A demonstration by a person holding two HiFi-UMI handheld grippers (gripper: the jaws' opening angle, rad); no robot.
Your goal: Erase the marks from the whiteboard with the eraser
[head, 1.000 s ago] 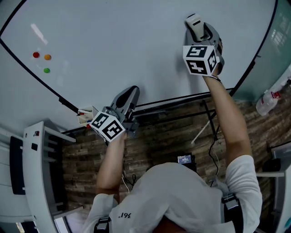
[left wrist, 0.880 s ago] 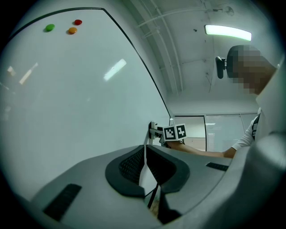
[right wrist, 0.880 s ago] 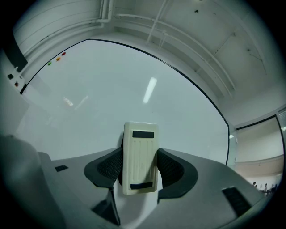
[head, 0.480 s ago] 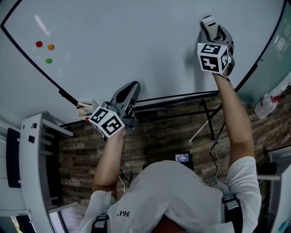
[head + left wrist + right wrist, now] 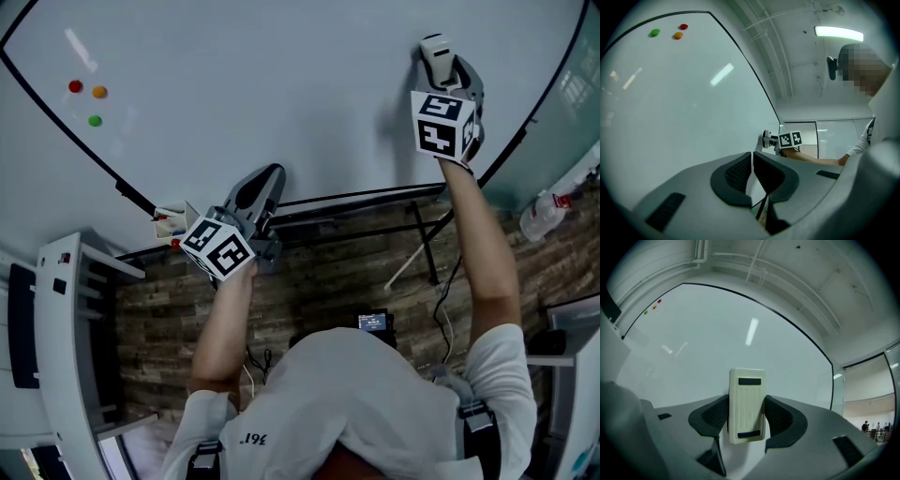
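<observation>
Eraser in right gripper; against whiteboard

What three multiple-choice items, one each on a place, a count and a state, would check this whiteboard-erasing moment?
1. Where is the cream rectangular plastic eraser?
A. Lying on a chair
B. Between the jaws of the right gripper, at the glossy white whiteboard
C. Inside a drawer

2. How many small round coloured magnets sit on the whiteboard?
A. Two
B. Three
C. Five

3. How do the jaws of the left gripper stand?
A. Wide apart
B. Closed on a marker pen
C. Together, holding nothing

Answers:
1 B: the right gripper view shows the eraser clamped between the two jaws, with the board right behind it.
2 B: the head view shows one red, one orange and one green magnet at the board's upper left.
3 C: the left gripper view shows the jaws meeting with nothing between them.
</observation>
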